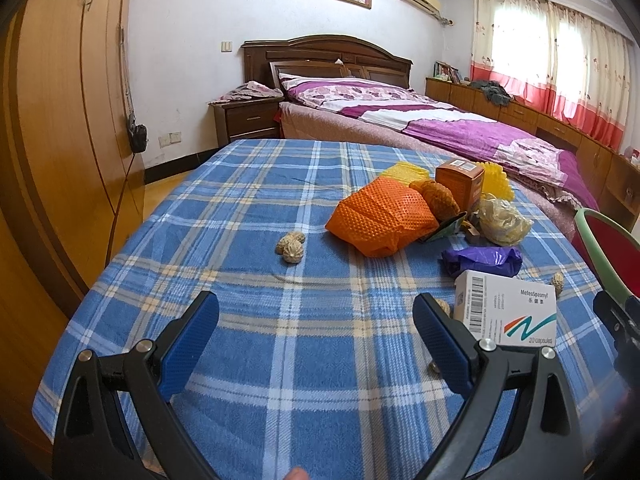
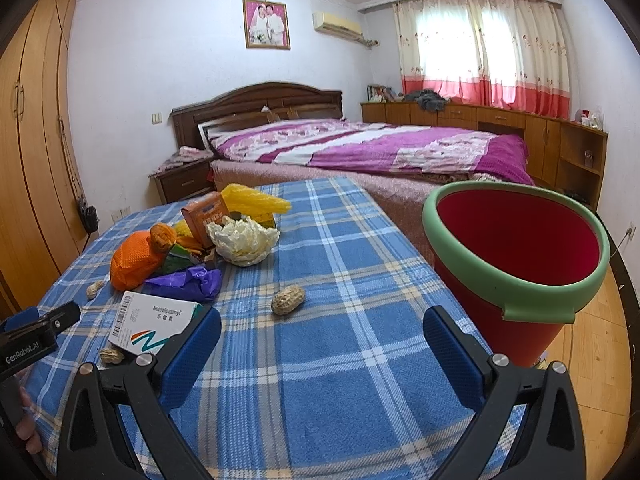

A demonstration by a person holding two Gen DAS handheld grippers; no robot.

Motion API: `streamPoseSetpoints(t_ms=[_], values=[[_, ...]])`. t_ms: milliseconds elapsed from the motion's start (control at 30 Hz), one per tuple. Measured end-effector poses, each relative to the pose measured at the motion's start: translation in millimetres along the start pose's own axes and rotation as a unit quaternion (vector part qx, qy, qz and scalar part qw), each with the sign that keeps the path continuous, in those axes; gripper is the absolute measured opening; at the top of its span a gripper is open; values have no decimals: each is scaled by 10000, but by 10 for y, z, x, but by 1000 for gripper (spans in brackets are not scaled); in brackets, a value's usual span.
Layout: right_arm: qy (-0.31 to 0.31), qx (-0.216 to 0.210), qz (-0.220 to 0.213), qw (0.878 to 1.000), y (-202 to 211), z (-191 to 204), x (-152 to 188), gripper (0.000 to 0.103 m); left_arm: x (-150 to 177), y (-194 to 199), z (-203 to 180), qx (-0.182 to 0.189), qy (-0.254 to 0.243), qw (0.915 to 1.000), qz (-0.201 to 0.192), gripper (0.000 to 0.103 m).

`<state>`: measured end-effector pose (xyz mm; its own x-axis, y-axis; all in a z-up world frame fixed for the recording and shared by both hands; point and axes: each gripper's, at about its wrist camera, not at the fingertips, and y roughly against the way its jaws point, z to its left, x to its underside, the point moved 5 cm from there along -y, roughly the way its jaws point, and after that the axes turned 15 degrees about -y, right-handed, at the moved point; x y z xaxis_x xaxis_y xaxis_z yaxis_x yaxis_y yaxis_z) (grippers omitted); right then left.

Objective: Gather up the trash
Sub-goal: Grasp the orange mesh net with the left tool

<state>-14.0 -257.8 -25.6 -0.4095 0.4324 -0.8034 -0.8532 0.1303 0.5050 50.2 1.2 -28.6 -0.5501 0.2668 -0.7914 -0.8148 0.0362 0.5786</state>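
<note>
Trash lies on a table under a blue plaid cloth (image 1: 248, 208): an orange mesh wrapper (image 1: 380, 216), an orange box (image 1: 460, 180), yellow foam netting (image 1: 496, 178), crumpled cream paper (image 1: 504, 220), a purple bag (image 1: 484, 260), a white medicine box (image 1: 508, 312) and peanut shells (image 1: 291, 248). My left gripper (image 1: 316, 320) is open over bare cloth, left of the white box. My right gripper (image 2: 322, 330) is open, with one peanut shell (image 2: 288, 299) just ahead. A red bin with a green rim (image 2: 516, 264) stands at the table's right edge.
A bed with a purple quilt (image 2: 360, 148) stands behind the table. A wooden wardrobe (image 1: 60, 120) lines the left wall, low cabinets (image 2: 540, 132) run under the curtained window. Wooden floor (image 2: 592, 340) shows right of the bin.
</note>
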Motion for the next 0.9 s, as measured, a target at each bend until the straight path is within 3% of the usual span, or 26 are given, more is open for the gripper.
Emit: streamPoseSetpoints(t_ms=[267, 567, 833, 900], values=[[-262, 113, 318, 9991, -104, -91, -118, 103, -259, -134, -103, 382, -178, 9991, 105, 97], [-403, 243, 565, 9973, -163, -147, -243, 103, -539, -549, -216, 949, -289, 9931, 621, 97], [-576, 269, 801, 9948, -198, -185, -265, 103, -694, -887, -285, 1009, -607, 9891, 882, 96], [-602, 266, 834, 9943, -204, -190, -274, 103, -707, -995, -304, 1099, -645, 9868, 997, 91]])
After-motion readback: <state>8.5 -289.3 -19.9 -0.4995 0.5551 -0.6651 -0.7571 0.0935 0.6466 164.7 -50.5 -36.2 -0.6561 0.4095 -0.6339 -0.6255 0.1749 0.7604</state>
